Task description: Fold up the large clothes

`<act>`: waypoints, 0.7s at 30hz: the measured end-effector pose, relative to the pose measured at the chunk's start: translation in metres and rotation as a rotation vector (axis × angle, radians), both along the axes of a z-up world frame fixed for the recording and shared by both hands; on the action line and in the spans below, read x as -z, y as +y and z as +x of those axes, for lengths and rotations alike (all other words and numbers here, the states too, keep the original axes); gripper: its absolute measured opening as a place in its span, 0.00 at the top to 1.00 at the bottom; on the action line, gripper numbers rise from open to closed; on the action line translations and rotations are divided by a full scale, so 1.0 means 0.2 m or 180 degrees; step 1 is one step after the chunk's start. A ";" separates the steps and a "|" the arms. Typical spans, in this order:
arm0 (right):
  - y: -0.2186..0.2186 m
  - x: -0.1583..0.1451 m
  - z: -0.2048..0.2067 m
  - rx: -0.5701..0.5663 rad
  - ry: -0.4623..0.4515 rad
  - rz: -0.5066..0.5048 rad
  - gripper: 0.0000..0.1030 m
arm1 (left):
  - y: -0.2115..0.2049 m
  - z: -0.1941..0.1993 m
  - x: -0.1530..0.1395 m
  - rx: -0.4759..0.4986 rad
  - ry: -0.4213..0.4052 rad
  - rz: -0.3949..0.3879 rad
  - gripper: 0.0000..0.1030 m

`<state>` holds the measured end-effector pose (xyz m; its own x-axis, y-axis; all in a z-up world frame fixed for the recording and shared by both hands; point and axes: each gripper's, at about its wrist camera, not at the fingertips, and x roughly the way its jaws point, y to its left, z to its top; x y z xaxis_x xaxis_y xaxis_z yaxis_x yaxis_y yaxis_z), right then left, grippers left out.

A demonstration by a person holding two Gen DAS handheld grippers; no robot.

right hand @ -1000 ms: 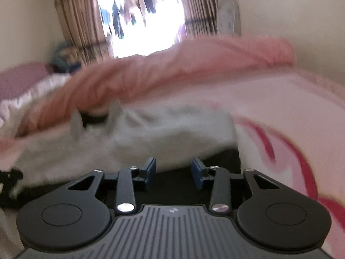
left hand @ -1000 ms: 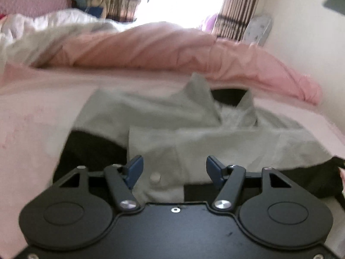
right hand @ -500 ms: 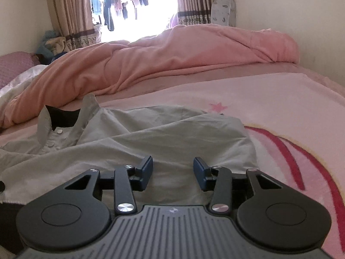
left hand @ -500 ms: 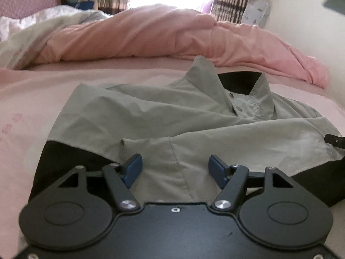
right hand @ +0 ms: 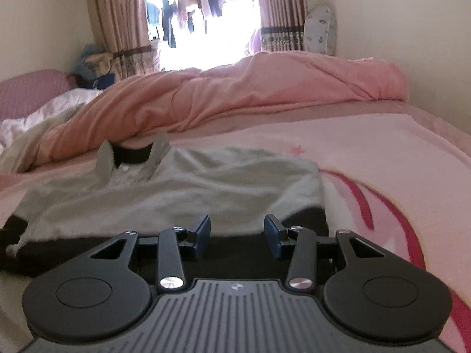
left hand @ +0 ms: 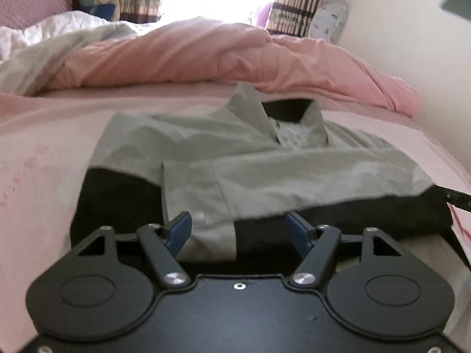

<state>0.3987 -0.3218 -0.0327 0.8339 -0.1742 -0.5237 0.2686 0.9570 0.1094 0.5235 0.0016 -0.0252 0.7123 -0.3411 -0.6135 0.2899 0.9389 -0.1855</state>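
a pink bed [right hand: 368, 158] fills the room below a bright curtained window [right hand: 203, 20]. the left gripper [left hand: 240, 229] has just been opening; its jaws stand apart over a folded grey sleeve cuff, pressing nothing. the right gripper [right hand: 237, 232] is parted too, empty, above the shirt's black hem. the grey and black shirt [left hand: 223, 153] lies flat mid-bed, collar toward the heaped pink quilt [right hand: 265, 88]. bare sheet spreads right toward the wall.

No readable text

Nothing legible is showing in either wrist view; no words, brands, numbers or signs can be made out.
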 end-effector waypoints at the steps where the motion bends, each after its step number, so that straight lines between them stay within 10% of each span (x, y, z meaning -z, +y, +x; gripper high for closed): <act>1: 0.00 0.02 0.01 0.0010 0.0045 -0.0003 0.51 | -0.01 0.00 0.03 -0.0007 0.0037 0.0052 0.31; 11: -0.03 0.16 0.01 -0.0005 0.0096 0.0058 0.52 | -0.01 0.05 0.20 -0.0032 0.0038 0.0254 0.12; 21: -0.11 -0.01 -0.33 0.0033 0.0063 0.0706 0.46 | 0.12 -0.16 0.00 -0.0114 0.0189 0.0182 0.15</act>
<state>0.3332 -0.3443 -0.0298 0.8219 -0.0614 -0.5663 0.2824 0.9073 0.3115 0.4907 0.0256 -0.0258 0.6851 -0.2792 -0.6728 0.2461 0.9580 -0.1470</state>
